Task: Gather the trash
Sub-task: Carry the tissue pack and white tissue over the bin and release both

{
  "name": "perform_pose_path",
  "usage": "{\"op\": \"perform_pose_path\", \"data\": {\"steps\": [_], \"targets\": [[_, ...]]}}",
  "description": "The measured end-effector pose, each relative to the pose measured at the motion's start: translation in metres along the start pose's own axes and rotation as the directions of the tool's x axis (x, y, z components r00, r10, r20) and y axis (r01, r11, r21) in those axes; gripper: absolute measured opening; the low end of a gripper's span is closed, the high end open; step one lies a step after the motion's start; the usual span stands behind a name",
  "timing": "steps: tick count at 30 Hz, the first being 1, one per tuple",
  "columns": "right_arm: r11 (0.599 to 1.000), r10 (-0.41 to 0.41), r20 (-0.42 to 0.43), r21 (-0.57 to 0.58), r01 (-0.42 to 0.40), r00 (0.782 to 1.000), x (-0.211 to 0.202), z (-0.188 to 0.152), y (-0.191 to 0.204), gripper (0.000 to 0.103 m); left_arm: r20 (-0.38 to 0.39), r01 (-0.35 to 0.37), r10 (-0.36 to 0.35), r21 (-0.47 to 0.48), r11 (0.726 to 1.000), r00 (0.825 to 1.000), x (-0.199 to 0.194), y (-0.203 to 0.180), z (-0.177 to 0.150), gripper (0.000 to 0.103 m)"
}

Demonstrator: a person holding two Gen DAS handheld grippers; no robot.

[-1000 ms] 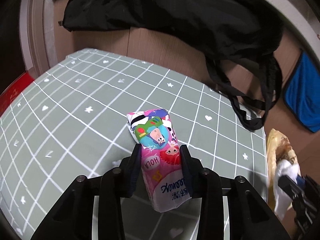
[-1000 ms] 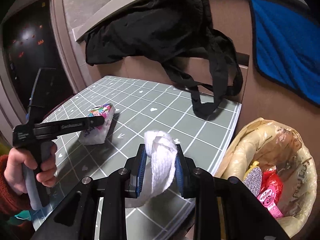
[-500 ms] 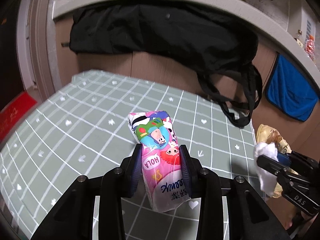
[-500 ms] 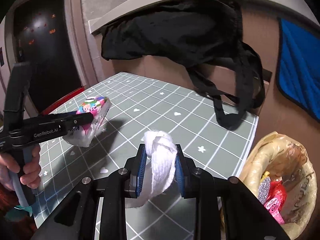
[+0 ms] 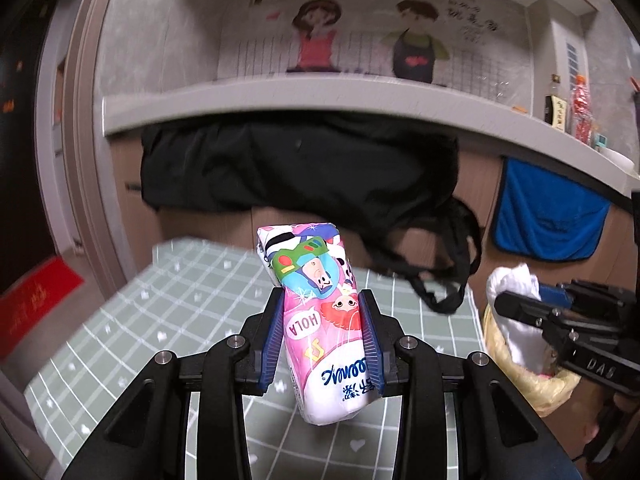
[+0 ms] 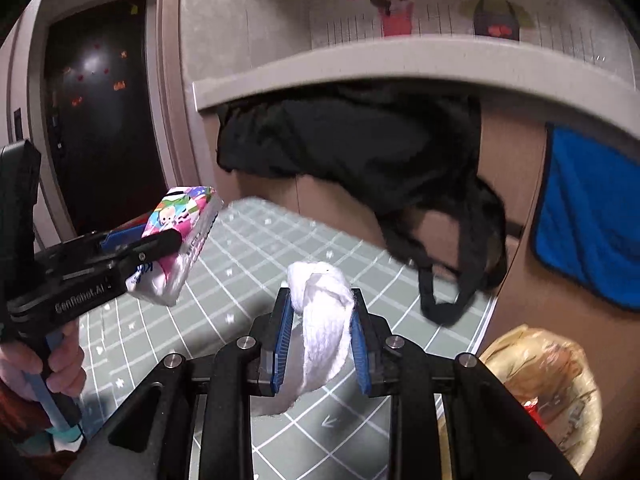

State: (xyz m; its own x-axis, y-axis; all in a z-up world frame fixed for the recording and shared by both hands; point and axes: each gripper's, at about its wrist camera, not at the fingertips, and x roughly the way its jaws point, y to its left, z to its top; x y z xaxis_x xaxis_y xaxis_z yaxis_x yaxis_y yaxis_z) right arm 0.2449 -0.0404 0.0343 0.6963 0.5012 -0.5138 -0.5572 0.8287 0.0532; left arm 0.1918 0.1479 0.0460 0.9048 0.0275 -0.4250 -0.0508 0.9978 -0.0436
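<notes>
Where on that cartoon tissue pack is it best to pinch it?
Across its narrow width near the lower half, coming from the bottom end, as the left gripper does now. The tissue pack is long, flat-sided and soft, so the pads press squarely on its two long edges and it stands up between them.

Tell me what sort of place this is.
Probably a home, perhaps a kitchen or entry nook: a cartoon couple sticker on the wall above a shelf, a blue towel hanging, a lined bin beside the table.
</notes>
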Motion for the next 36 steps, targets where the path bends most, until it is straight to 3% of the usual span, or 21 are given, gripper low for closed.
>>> {"op": "perform_pose_path", "data": {"steps": [9, 17, 27, 32, 36], "targets": [[0.998, -0.048, 0.119, -0.039, 0.053, 0.992, -0.05, 0.027, -0.009, 0.026, 0.105, 0.006, -0.013, 0.066, 0.998, 0.994, -0.025, -0.04, 0.03, 0.037], [0.992, -0.113, 0.154, -0.034, 0.12, 0.982, -0.083, 0.02, -0.033, 0.026, 0.162, 0.042, -0.056, 0.087, 0.995, 0.985, -0.038, -0.074, 0.04, 0.037], [0.981, -0.193, 0.164, 0.02, 0.193, 0.967, -0.11, 0.001, -0.076, 0.026, 0.152, 0.106, -0.121, 0.106, 0.989, 0.981, -0.03, -0.119, 0.036, 0.037], [0.974, -0.227, 0.17, 0.048, 0.222, 0.959, -0.122, -0.007, -0.1, 0.026, 0.113, 0.181, -0.192, 0.101, 0.978, 0.975, -0.017, -0.144, 0.03, 0.037], [0.967, -0.251, 0.172, 0.086, 0.239, 0.953, -0.13, -0.015, -0.122, 0.026, 0.088, 0.257, -0.266, 0.103, 0.961, 0.96, -0.006, -0.166, 0.026, 0.037]]}}
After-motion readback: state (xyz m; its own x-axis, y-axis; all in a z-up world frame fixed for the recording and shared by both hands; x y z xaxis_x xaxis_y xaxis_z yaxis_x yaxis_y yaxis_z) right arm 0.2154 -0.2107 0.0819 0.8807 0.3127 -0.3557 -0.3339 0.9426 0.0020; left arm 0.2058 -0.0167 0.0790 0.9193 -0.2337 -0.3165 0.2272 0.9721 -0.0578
